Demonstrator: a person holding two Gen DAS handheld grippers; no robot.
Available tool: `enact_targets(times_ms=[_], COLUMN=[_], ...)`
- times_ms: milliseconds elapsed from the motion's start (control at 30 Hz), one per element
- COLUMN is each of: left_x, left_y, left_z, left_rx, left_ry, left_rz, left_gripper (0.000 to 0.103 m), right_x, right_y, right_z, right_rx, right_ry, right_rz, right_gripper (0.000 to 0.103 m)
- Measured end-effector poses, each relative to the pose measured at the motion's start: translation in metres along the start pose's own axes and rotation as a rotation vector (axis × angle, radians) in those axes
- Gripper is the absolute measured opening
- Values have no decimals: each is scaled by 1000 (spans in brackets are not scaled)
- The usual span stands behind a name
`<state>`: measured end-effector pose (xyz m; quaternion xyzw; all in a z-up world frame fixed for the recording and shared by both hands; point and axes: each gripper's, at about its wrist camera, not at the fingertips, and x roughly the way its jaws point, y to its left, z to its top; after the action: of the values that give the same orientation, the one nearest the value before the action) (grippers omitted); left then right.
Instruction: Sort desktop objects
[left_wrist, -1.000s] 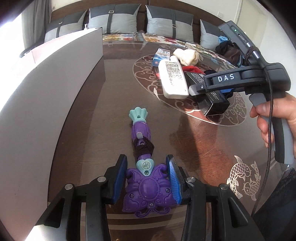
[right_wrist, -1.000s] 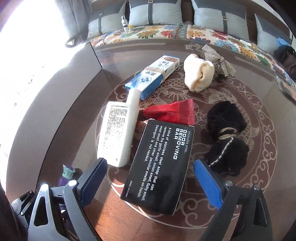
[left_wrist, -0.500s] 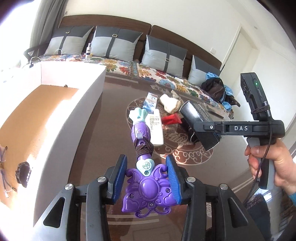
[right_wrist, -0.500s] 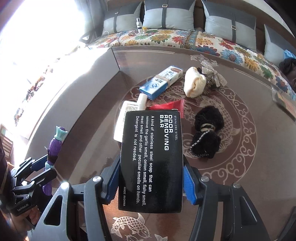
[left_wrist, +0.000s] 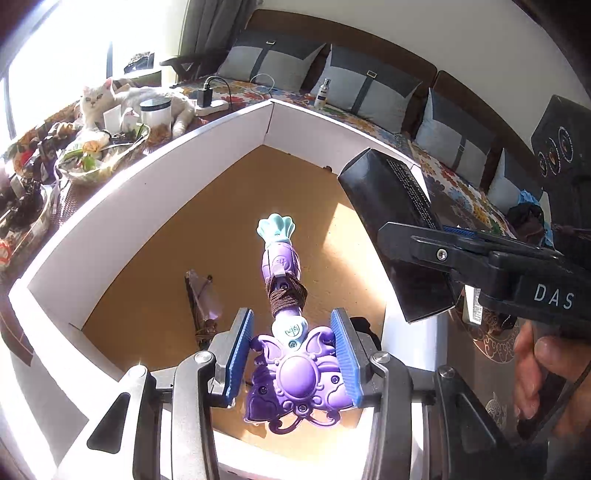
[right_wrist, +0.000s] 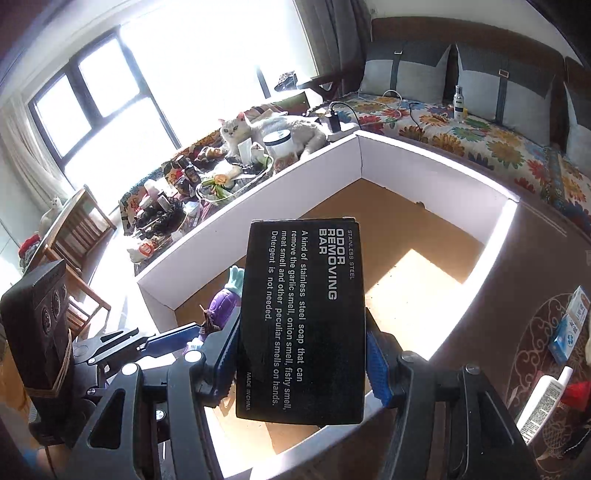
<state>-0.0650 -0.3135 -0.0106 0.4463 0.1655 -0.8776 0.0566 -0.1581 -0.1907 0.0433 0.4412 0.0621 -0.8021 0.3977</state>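
Cardboard box (left_wrist: 110, 229), white-walled with a bare brown floor, lies directly below both loads. Right hand-held gripper (right_wrist: 301, 360) clamps the matte black odor-removing-bar carton (right_wrist: 303, 325), long axis pointing away over the box. Left hand-held gripper (left_wrist: 293, 354) grips the glossy purple plastic toy wand (left_wrist: 286, 332) by its ornate head, teal tip forward.

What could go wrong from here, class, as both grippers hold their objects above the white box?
1. The left gripper pinches only the purple toy's ornate end, so its long shaft might swing on release.
2. The black box in the right gripper hangs beside the toy; dropping together, they might collide.
3. The white box already holds a small item that the toy could strike.
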Motion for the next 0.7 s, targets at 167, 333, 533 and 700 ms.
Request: enact_targets(times_ms=[167,333,533,700], left_x=[0,-21,-46,-18], left_y=[-4,-36,-123,-206], left_z=[-18,-24,-47,-92], left_rx=[35,66,193,291], left_ry=[1,-78,-133,-33], left_rz=[58,12,-154,-280], left_gripper=[65,73,75,98], right_x=[39,-23,-103,-133], right_y=[2,-23,-109,-199], right_z=[-11,-31,-121,-227], right_rx=[23,5,61,164], right_ry=[79,-78,-217,-84], right_rz=[1,-39,-285,-538], right_gripper=[63,86,101,101])
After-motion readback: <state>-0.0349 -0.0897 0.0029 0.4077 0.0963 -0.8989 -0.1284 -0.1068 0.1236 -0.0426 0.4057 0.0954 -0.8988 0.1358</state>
